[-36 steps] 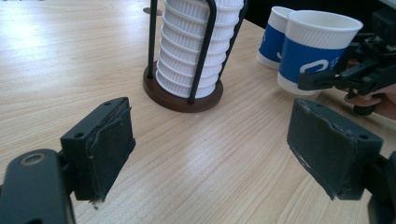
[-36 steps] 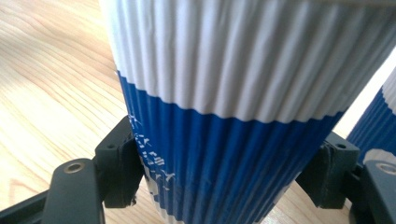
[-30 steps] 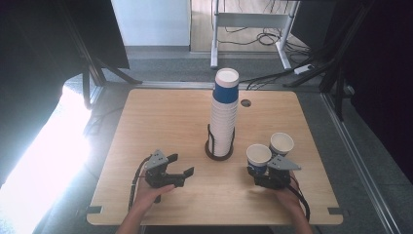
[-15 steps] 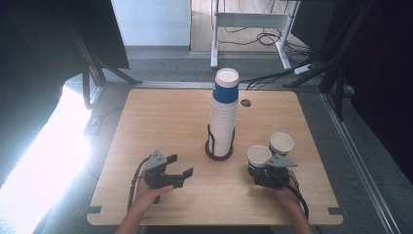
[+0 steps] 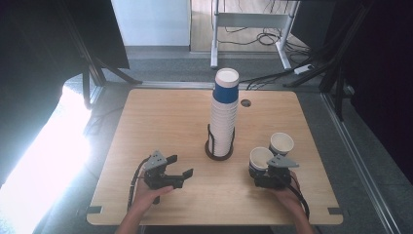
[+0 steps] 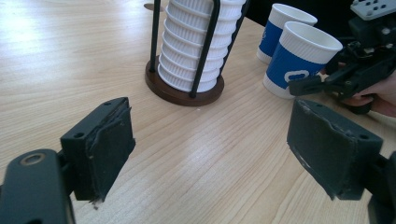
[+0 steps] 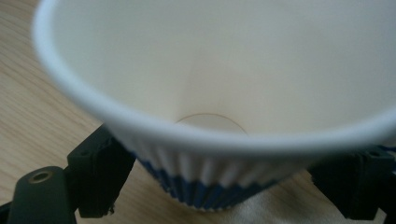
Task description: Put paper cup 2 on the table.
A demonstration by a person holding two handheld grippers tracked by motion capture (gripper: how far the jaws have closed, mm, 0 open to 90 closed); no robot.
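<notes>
From the high view, my right gripper [image 5: 265, 171] sits near the right front of the table [image 5: 146, 126], with the near cup [image 5: 261, 159] standing upright between its jaws; those jaws have just been opening. A second cup [image 5: 281, 144] stands just beyond it to the right. The tall cup stack [image 5: 224, 114] rises from its dark holder [image 5: 210, 150] mid-table. My left gripper [image 5: 179, 166] rests low at the near left, well apart from the cups, jaws apart and holding nothing.

In the left gripper view, my left pads [image 6: 109, 149] stand wide with bare wood between them; the stack [image 6: 198, 44] is ahead, both cups to its right.

In the right gripper view, the near cup [image 7: 224, 93] stands between my right pads [image 7: 100, 175], which are spread beside its ribbed wall, not pressing on it
</notes>
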